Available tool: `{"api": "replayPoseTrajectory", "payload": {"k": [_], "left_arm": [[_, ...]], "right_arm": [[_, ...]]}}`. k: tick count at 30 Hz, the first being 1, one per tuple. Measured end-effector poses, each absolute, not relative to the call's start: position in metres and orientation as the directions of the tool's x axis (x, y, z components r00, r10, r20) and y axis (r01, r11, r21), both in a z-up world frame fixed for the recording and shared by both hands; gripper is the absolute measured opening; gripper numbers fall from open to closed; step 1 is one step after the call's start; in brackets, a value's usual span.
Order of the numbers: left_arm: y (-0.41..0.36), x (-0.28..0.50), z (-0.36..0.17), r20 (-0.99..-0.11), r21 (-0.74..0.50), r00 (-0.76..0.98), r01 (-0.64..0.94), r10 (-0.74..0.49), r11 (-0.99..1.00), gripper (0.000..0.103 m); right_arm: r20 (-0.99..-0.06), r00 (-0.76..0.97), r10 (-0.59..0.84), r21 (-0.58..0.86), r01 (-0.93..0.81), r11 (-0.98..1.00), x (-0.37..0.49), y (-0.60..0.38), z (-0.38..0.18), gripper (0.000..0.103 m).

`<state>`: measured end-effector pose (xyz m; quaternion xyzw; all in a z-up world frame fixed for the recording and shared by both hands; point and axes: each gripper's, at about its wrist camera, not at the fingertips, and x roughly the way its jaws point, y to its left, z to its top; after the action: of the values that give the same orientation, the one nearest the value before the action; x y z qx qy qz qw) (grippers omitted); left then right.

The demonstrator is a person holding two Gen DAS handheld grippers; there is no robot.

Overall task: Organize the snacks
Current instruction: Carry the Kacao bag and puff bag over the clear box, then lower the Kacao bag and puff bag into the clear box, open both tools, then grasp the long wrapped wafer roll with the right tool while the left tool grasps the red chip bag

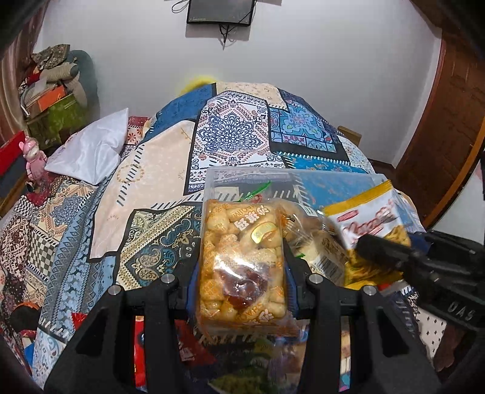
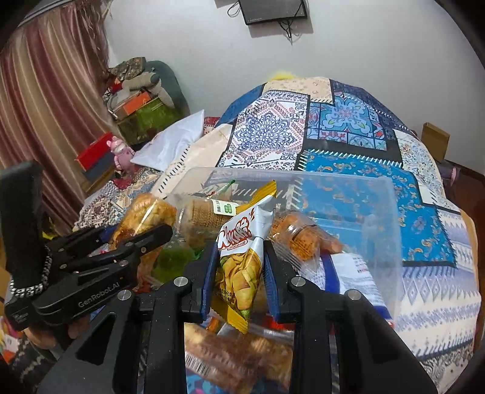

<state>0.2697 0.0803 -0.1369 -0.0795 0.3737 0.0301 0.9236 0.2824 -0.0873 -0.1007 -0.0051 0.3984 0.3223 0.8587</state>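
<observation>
In my left wrist view, the left gripper (image 1: 241, 272) pinches the biscuit pack (image 1: 241, 260), long axis pointing away, at the near-left edge of the clear bin (image 1: 303, 178). In my right wrist view, the right gripper (image 2: 239, 269) pinches the chip bag (image 2: 242, 257) upright; the bin lies just beyond, on the bed (image 2: 424, 227).

Black left gripper (image 1: 241, 266), blue pads (image 2: 209, 272), silver screws, "GenRobot.AI" lettering.

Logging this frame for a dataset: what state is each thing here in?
Left gripper: shut on the puff pack.
Puff pack: sealed, held above the bin.
Right gripper: shut on the chip bag.
Chip bag: sealed, held upright.
Bin: lidless, partly filled with snacks.
Screen: dark.
</observation>
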Motion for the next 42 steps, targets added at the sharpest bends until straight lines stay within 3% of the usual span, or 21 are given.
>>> {"api": "replayPoseTrajectory", "payload": {"k": [6,9,11,20,33,42], "left_arm": [[0.072,0.273,-0.141,-0.684,-0.041,0.727,-0.118,0.058,0.992,0.046],[0.071,0.272,-0.142,-0.686,-0.016,0.723,-0.120,0.077,0.993,0.055],[0.073,0.270,-0.142,-0.697,-0.050,0.716,-0.103,0.039,0.993,0.064],[0.077,0.241,-0.123,-0.679,-0.080,0.734,-0.088,0.011,0.993,0.071],[0.140,0.191,-0.123,-0.719,-0.086,0.690,-0.201,0.079,0.976,0.077],[0.169,0.221,-0.168,-0.799,-0.170,0.601,-0.221,-0.003,0.960,0.077]], "right_arm": [[-0.716,0.471,0.516,0.212,-0.557,0.803,0.285,-0.082,-0.113,0.027],[-0.732,0.471,0.492,0.193,-0.548,0.814,0.284,-0.084,-0.114,0.028],[-0.736,0.469,0.488,0.191,-0.547,0.815,0.284,-0.087,-0.113,0.038],[-0.707,0.513,0.487,0.168,-0.548,0.820,0.265,-0.101,-0.091,0.059],[-0.720,0.464,0.515,0.161,-0.611,0.775,0.224,-0.104,-0.092,0.059],[-0.756,0.396,0.521,0.184,-0.636,0.750,0.222,-0.089,-0.116,0.060]]}}
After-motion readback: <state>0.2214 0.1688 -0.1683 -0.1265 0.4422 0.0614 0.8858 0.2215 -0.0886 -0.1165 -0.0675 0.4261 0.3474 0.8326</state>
